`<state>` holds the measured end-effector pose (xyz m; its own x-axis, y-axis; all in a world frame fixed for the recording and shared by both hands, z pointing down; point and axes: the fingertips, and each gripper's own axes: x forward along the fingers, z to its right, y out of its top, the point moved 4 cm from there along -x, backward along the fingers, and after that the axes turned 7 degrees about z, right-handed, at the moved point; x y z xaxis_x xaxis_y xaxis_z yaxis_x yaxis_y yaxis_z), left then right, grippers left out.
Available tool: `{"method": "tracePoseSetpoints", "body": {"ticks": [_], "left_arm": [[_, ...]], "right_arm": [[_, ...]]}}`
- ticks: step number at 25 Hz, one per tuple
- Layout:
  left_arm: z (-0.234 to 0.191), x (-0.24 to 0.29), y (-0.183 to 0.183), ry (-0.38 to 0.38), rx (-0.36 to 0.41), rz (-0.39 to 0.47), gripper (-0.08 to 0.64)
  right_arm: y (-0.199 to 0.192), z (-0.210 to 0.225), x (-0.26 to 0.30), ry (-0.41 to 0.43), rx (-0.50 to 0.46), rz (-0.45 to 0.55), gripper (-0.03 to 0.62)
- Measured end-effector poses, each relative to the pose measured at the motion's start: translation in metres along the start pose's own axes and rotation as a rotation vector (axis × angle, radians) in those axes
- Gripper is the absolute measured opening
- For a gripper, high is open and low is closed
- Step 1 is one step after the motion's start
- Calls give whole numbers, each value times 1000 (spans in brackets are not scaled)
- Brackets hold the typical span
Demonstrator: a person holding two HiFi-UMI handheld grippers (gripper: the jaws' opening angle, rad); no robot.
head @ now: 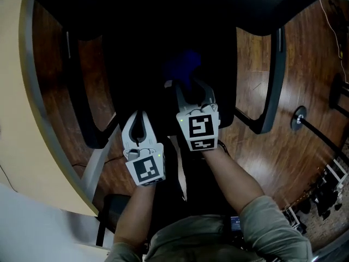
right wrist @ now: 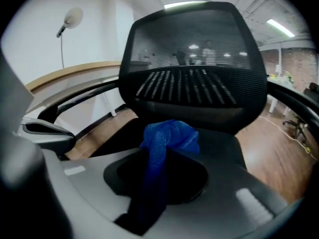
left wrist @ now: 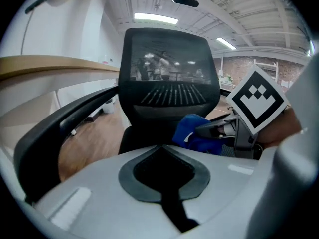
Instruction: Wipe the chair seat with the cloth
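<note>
A black office chair fills the head view, its dark seat [head: 143, 64] below me and the mesh backrest [right wrist: 194, 78] ahead. A blue cloth [head: 184, 64] is bunched over the seat. My right gripper [head: 192, 87] is shut on the cloth [right wrist: 169, 136], which hangs down between its jaws [right wrist: 160, 153]. Just left of it and nearer to me, my left gripper [head: 140, 114] is shut with nothing in it, its tips [left wrist: 162, 147] together. In the left gripper view the cloth [left wrist: 192, 129] and the right gripper [left wrist: 212, 128] show at the right.
Black armrests flank the seat at the left [head: 82, 102] and right [head: 274, 86]. A curved beige desk edge [head: 24, 119] runs along the left. Wood floor [head: 311, 64] lies to the right, with a black stand base [head: 299, 117] and cables. A floor lamp [right wrist: 73, 17] stands behind.
</note>
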<state>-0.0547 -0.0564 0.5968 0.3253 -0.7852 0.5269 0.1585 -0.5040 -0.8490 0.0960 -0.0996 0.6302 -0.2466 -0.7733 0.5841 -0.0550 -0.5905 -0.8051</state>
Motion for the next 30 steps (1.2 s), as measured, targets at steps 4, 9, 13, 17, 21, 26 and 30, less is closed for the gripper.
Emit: {"method": "tracePoseSetpoints", "body": {"ticks": [4,9,13,17,21,26,30], "left_arm": [[-37,-34,-17,43,-19,-19,3],[-64,-63,-38,63,-64,-42,3],[-79,-76,-48,67,-74,-55,3],[-86,-76,-56,75,-69,-61,3],[-79,-69,-65,79,-64,-69,3],[-53,-57,-60,52,-31,-70,3],[-21,-40,-46,3,5,-47,3]], "right_arm": [[6,-89,23,193,-70,10,84],[4,-165,41,315,-145,-20,84],[-1,-195,50,333,-149,-43,84],[-24,-210,60,359,-174,-89,84],[-39,-194,60,330,-156,-107,84],[-37,-147,41,259,-118,-94,84],[-38,-93,23,162,-78,-93,84]]}}
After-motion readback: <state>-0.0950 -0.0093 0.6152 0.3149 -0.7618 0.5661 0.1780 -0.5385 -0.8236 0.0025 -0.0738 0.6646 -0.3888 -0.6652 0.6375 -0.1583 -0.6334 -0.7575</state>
